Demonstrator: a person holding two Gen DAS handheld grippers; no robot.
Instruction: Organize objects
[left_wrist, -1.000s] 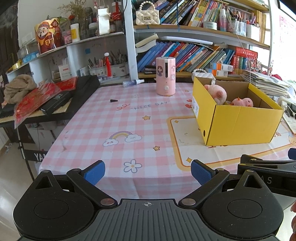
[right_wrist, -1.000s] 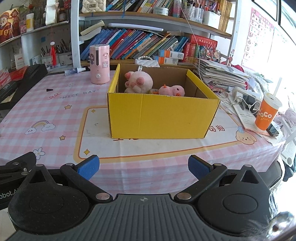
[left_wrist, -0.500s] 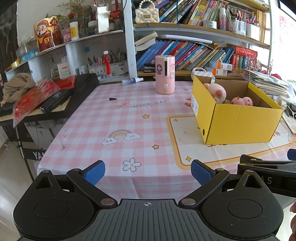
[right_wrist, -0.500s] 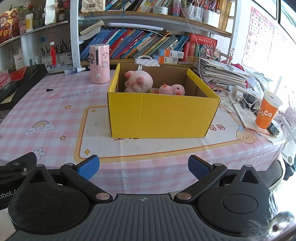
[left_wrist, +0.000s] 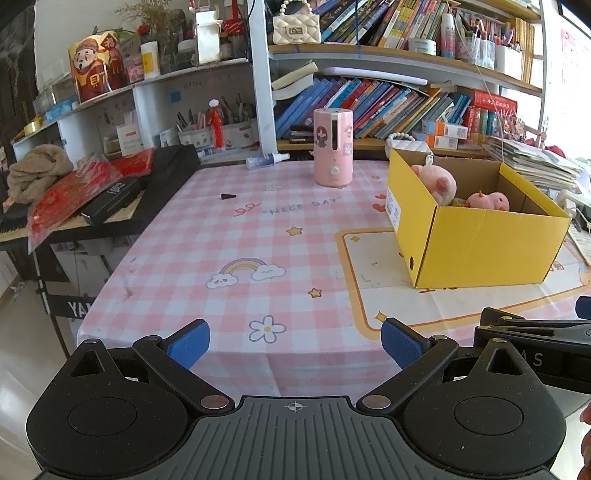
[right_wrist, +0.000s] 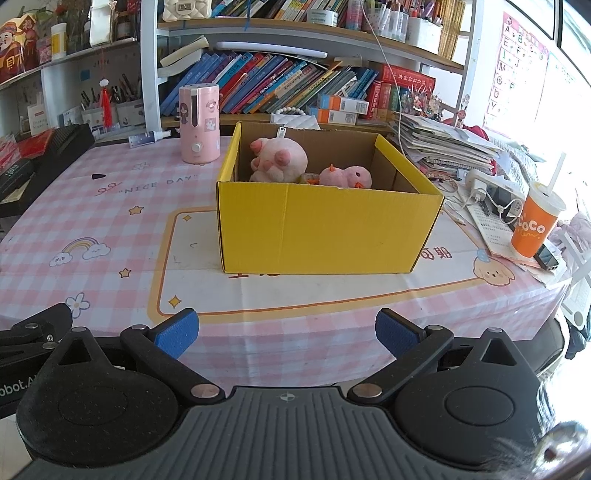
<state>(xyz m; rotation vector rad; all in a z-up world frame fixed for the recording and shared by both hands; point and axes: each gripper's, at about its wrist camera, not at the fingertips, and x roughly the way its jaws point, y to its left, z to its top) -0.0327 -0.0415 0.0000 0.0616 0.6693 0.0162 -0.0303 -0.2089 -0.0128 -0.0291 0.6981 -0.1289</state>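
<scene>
Both the left tongs (left_wrist: 295, 345) and right tongs (right_wrist: 287, 332) gape wide and empty, near the surface (left_wrist: 229, 251) edge. The plush toys (right_wrist: 279, 160) already lie in the yellow box (right_wrist: 325, 229); judging by that, hold clear and level.

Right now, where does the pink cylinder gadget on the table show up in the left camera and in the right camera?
Left wrist view: the pink cylinder stands upright at upper centre, left of the yellow box.
Right wrist view: it stands at upper left, beyond the box's left rear corner.
Shared landmark: the "NICE DAY" lettering on the tablecloth, just in front of the cylinder in both views.
</scene>
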